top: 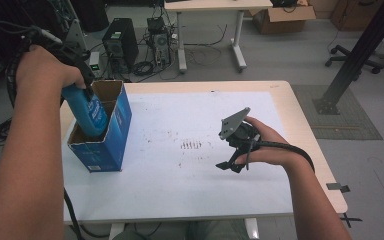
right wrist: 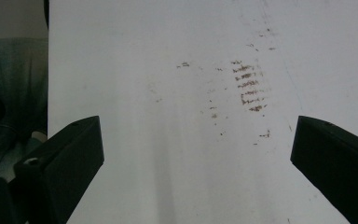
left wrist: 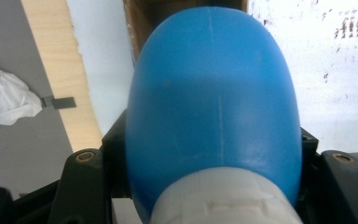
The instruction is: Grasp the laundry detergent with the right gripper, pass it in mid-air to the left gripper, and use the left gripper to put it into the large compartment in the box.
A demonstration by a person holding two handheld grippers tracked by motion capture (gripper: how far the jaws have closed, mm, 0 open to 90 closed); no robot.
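The left gripper (top: 82, 82) was clamped on a blue bottle (top: 89, 112) near its cap, holding it base-down, partly inside the open blue carton (top: 111, 145), apparently to pack it. The right gripper (top: 231, 164) rested empty and wide open on the white table (top: 180, 175).

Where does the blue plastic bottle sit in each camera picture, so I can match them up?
High view: the blue plastic bottle is at upper left, going into the open blue cardboard box, held by the left gripper.
Left gripper view: the bottle is at centre, its white cap at the bottom edge.
Right gripper view: not in it.
Shared landmark: the brown smudge marks on the white tabletop.
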